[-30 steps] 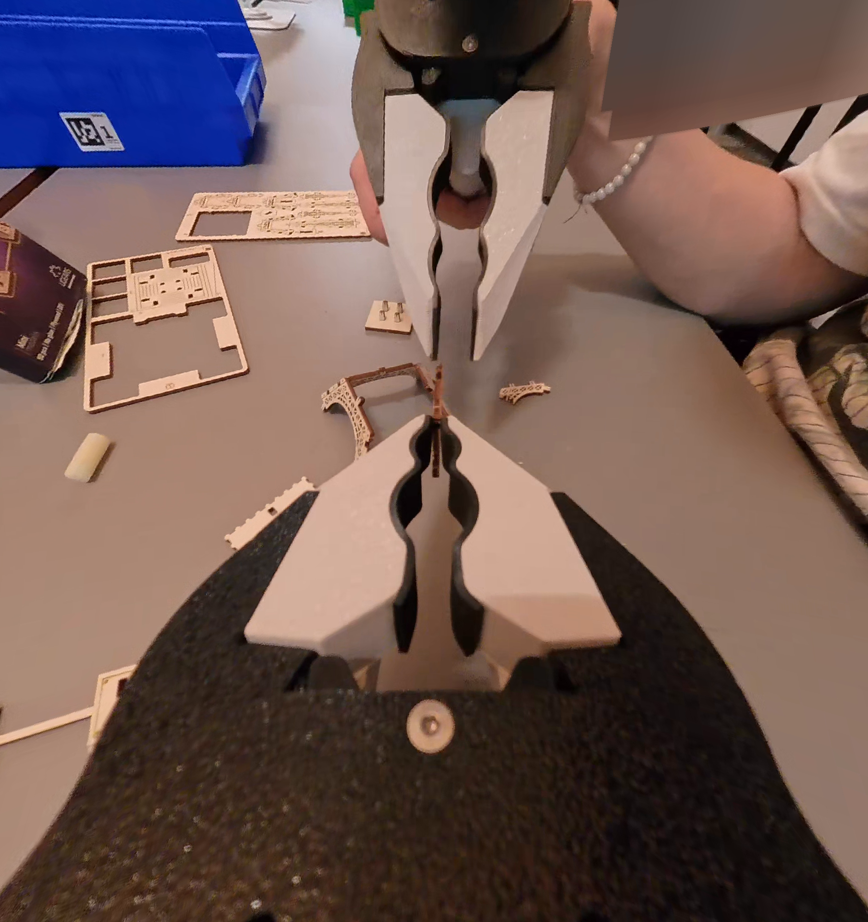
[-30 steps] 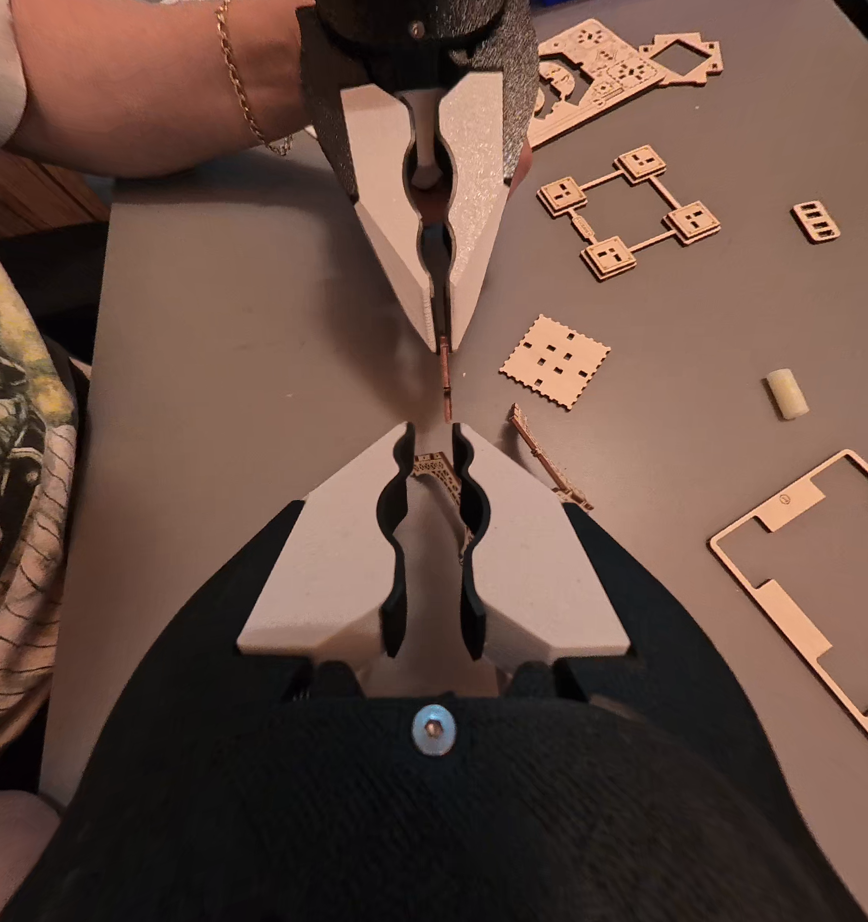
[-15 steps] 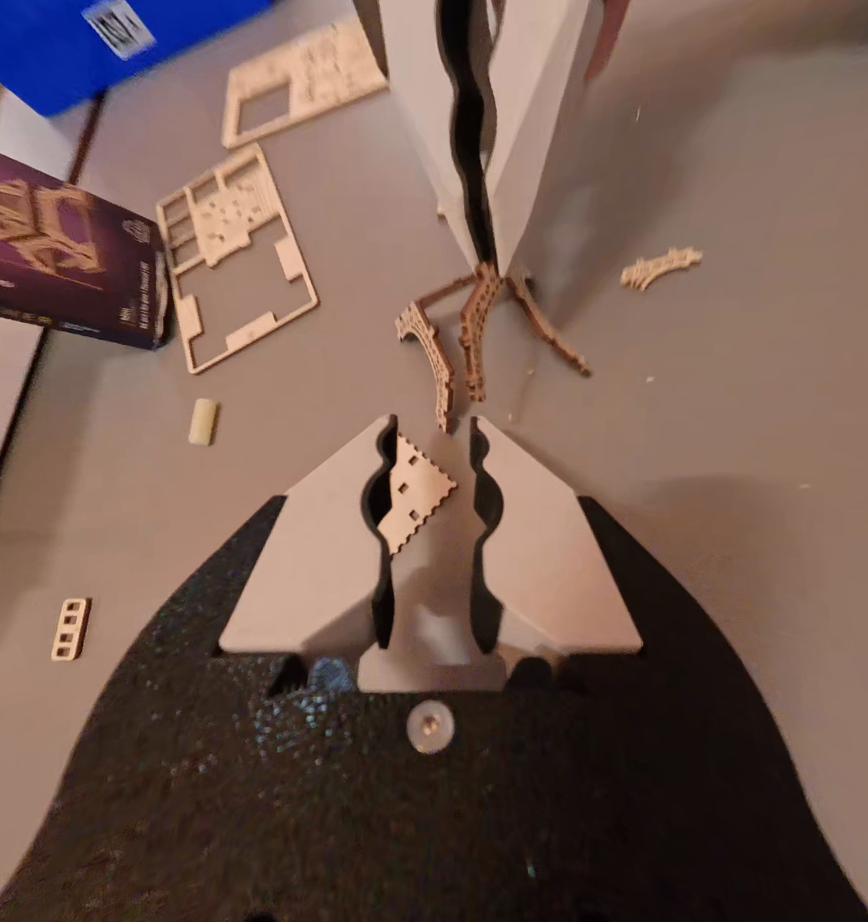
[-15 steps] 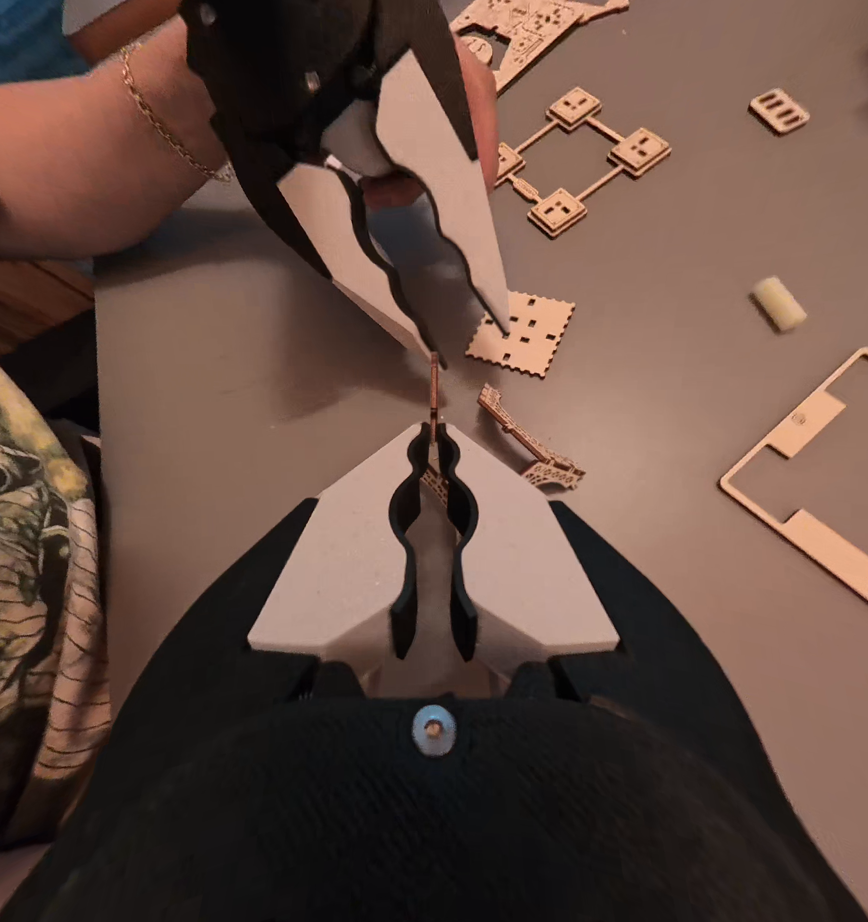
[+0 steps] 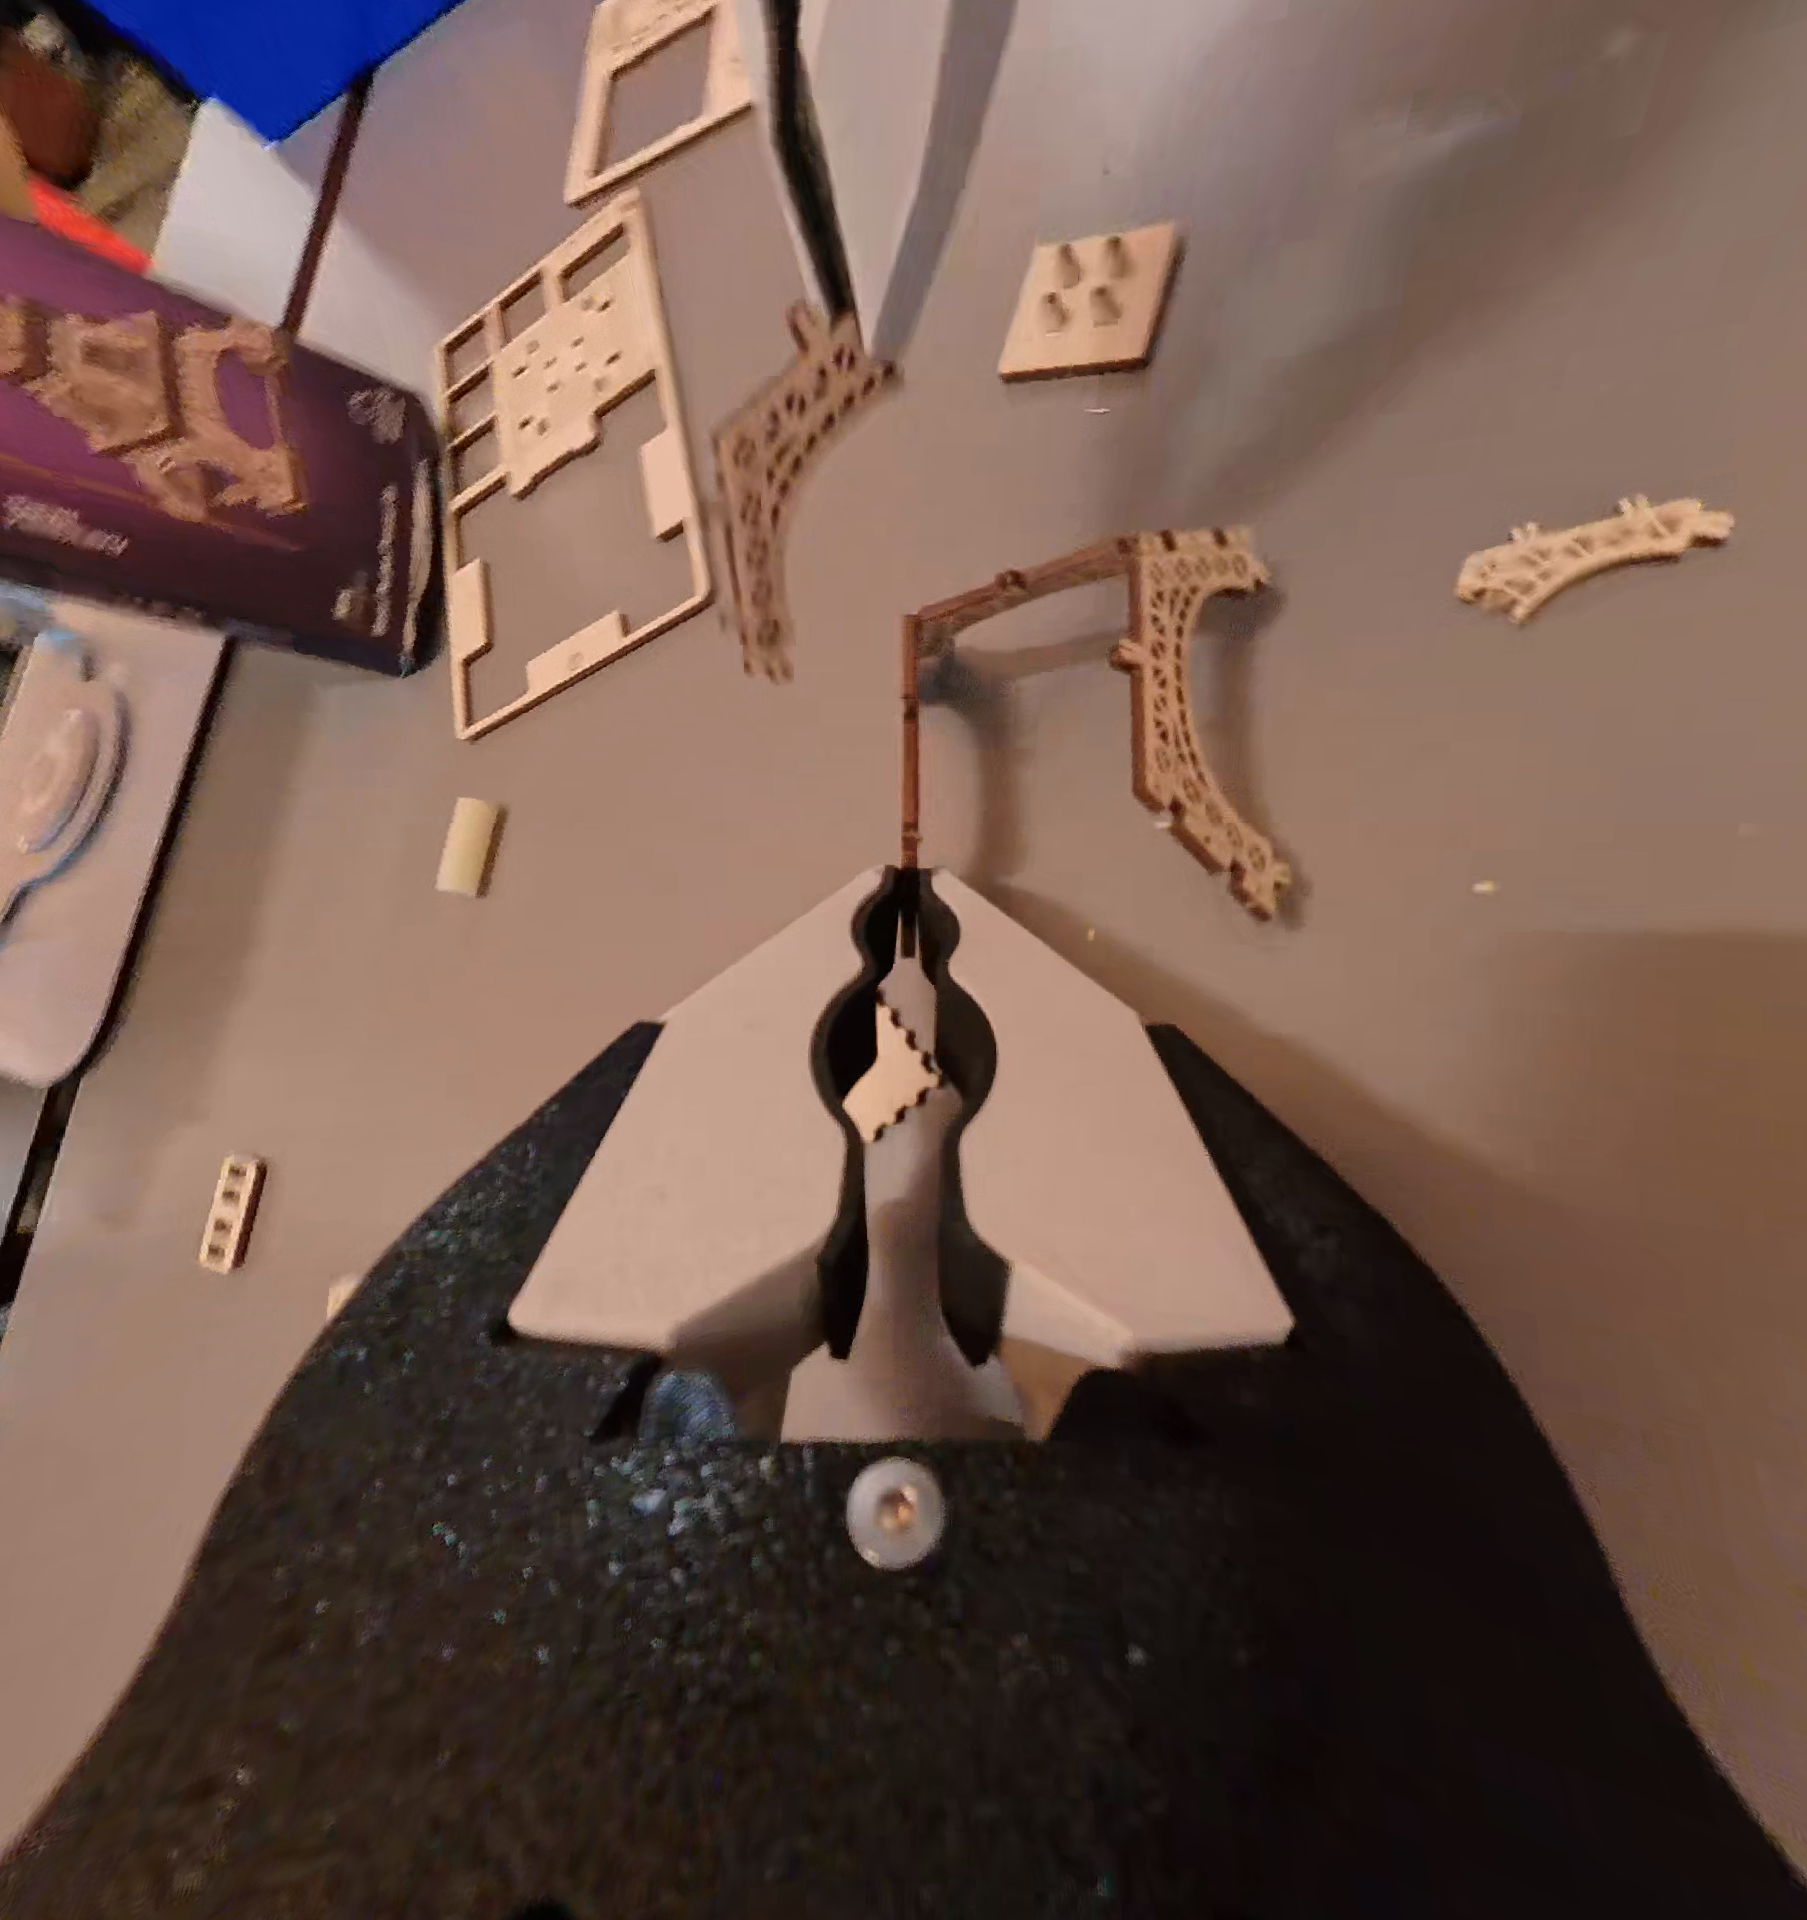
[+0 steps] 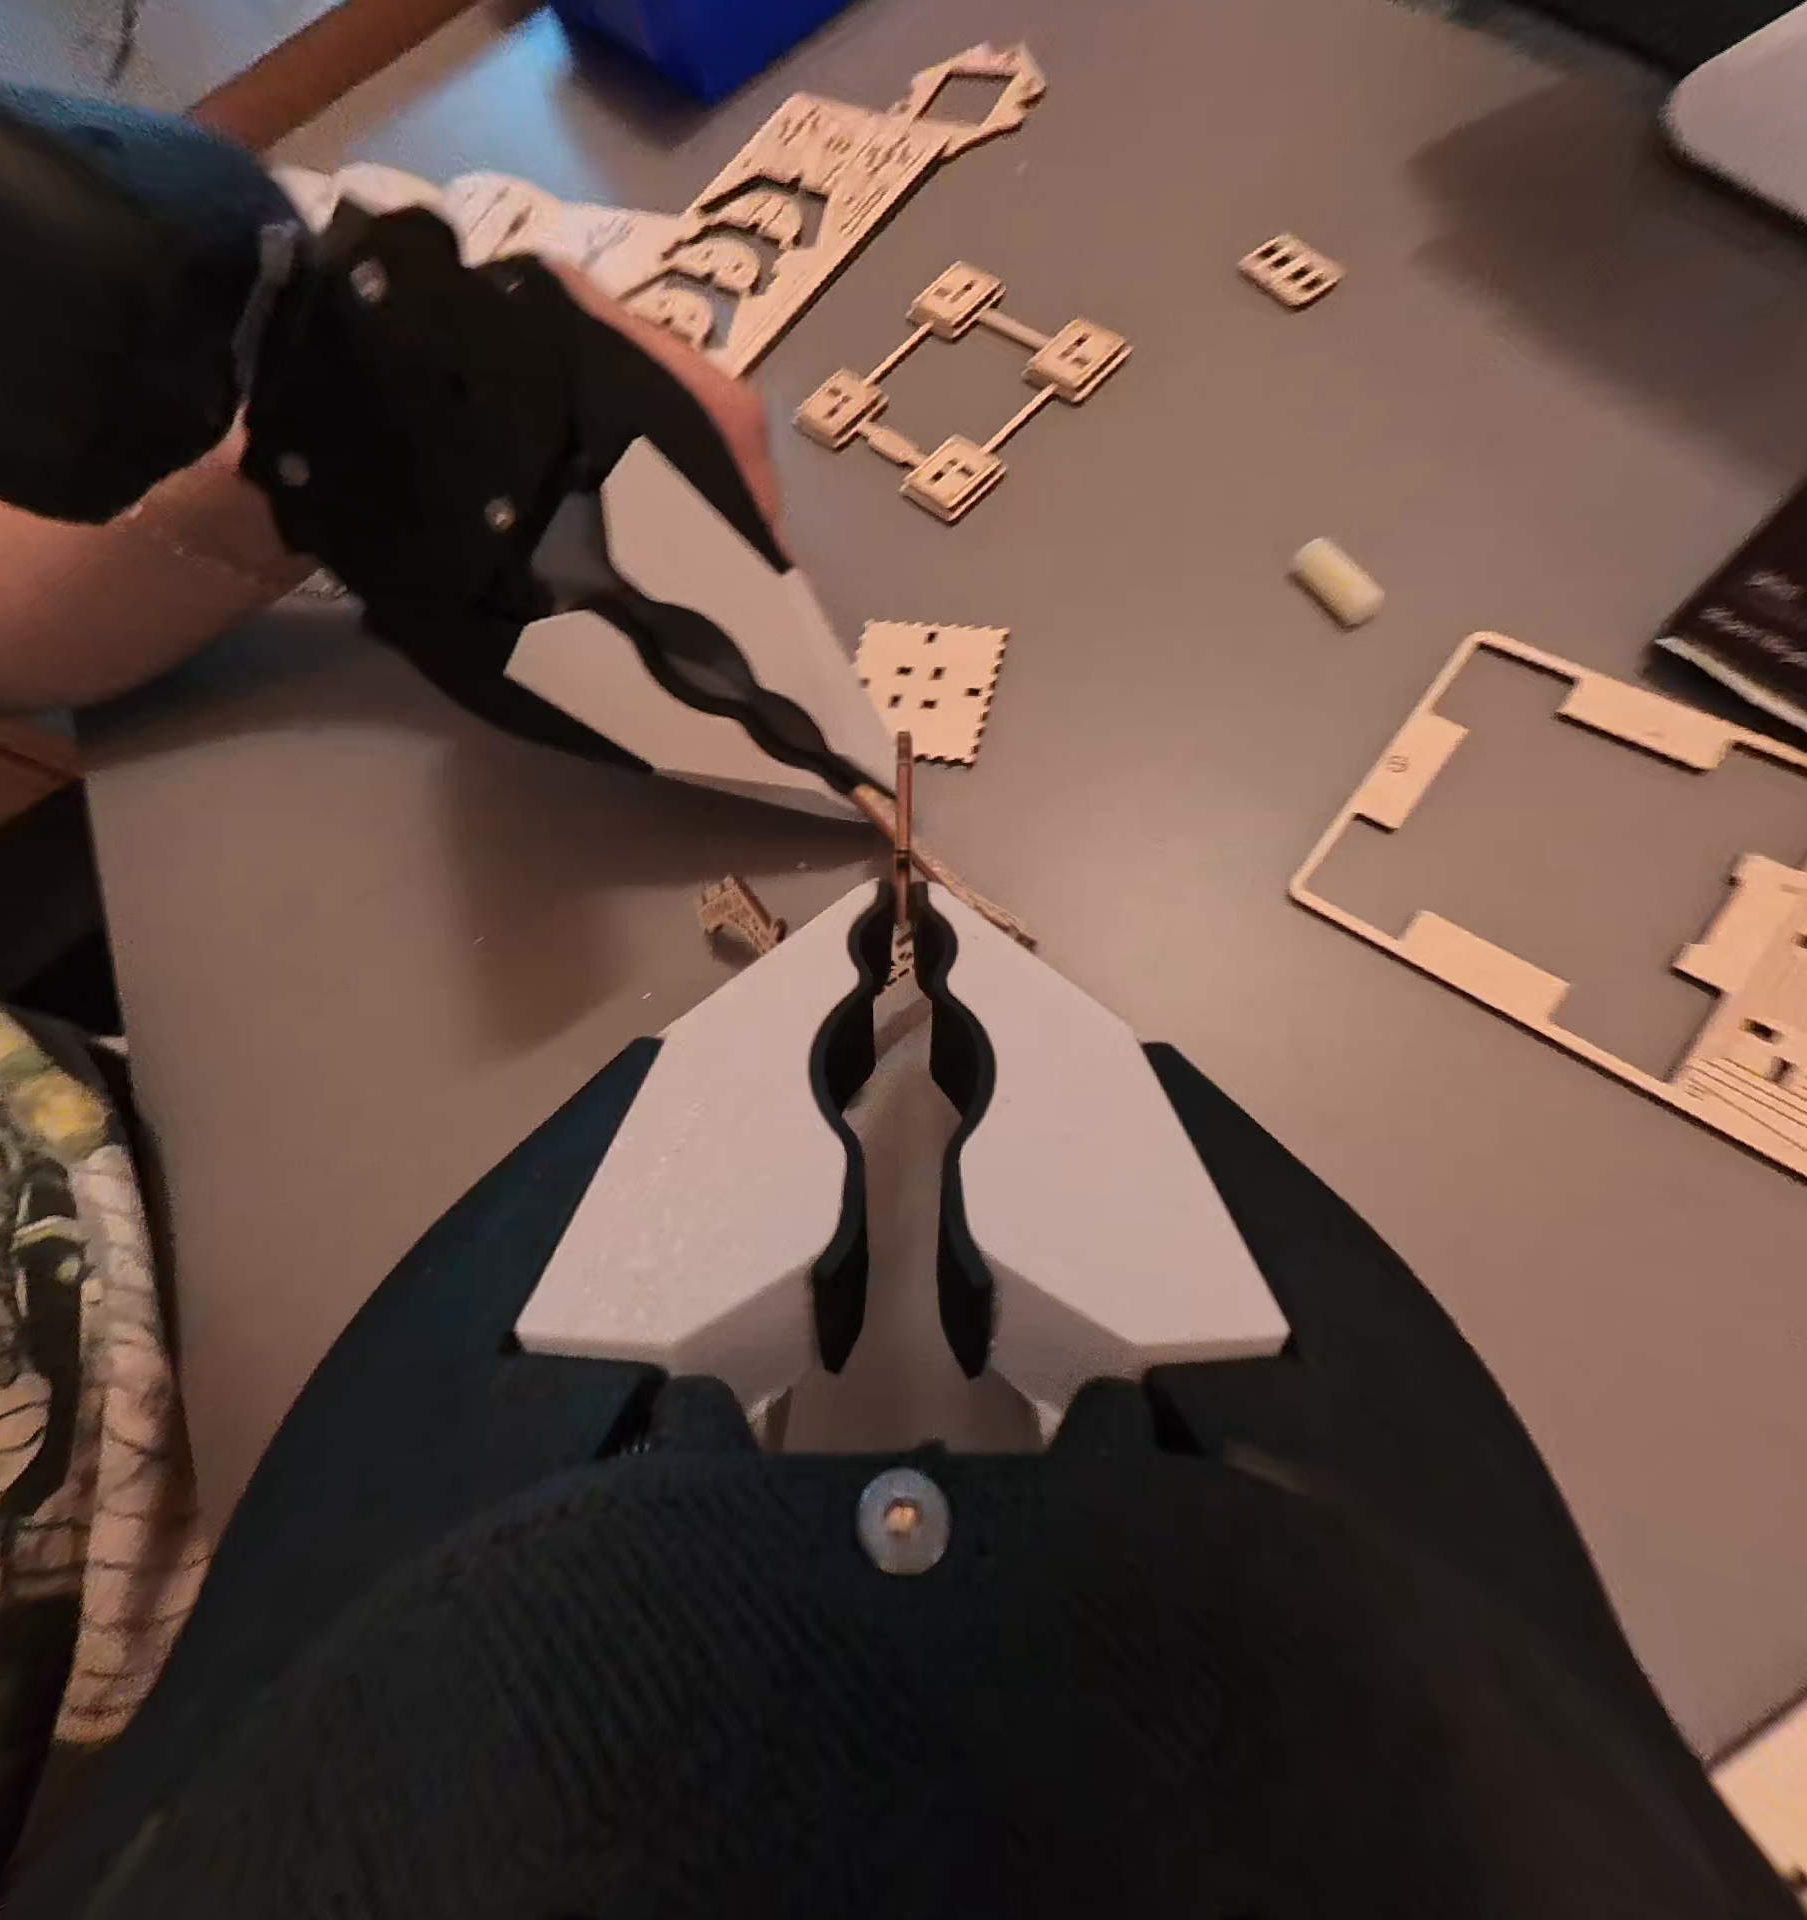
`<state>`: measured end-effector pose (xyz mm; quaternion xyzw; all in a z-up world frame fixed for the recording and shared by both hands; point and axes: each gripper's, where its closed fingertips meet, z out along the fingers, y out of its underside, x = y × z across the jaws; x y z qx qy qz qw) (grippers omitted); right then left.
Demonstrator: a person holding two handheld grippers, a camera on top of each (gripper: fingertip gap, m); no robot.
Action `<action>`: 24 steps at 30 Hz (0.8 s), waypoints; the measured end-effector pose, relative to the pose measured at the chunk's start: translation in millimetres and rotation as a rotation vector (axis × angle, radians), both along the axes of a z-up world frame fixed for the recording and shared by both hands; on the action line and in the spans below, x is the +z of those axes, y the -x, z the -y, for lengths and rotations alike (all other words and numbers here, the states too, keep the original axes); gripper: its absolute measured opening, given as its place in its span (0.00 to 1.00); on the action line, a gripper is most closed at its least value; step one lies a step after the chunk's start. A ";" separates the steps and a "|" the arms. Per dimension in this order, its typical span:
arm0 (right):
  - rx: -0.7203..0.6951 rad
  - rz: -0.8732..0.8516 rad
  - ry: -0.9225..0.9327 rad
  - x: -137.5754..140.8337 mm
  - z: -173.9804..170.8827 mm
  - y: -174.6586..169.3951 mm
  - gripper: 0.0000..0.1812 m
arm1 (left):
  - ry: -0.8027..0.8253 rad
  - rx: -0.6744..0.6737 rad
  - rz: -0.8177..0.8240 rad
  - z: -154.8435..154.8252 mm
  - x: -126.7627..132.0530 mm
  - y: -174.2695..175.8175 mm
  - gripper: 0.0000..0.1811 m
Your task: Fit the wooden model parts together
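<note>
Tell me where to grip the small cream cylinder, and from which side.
Grip the cream cylinder across its middle, from above, pinching its two long curved sides. It lies on its side on the grey table, clear of other parts, so both sides are free.

A matte grey tabletop (image 5: 1501, 312) fills both views under dim, warm light; beyond its left edge lies a paler surface (image 5: 5, 1195).

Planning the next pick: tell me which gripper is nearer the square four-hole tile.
Right. The right gripper, holding a lattice leg, has its tips just beside the four-hole tile. The left gripper sits well back from it, clamping the thin frame piece.
</note>
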<state>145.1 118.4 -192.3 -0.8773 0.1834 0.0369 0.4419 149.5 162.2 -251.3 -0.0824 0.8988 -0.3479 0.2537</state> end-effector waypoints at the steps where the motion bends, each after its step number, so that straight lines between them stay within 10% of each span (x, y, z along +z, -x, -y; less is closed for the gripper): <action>1: -0.025 0.014 -0.011 2.9 2.8 -4.7 0.00 | 0.008 0.071 0.007 -3.9 1.7 -2.7 0.00; 7: 0.015 0.001 0.016 -3.8 -0.9 2.3 0.00 | 0.121 0.561 -0.051 -28.9 8.5 -0.2 0.02; 12: 0.121 -0.006 0.079 -12.8 -6.3 20.9 0.00 | 0.247 0.441 -0.197 18.4 12.3 41.5 0.10; 24: 0.286 0.041 0.272 -31.3 -6.1 36.0 0.01 | 0.230 0.195 -0.313 -3.9 4.4 30.5 0.17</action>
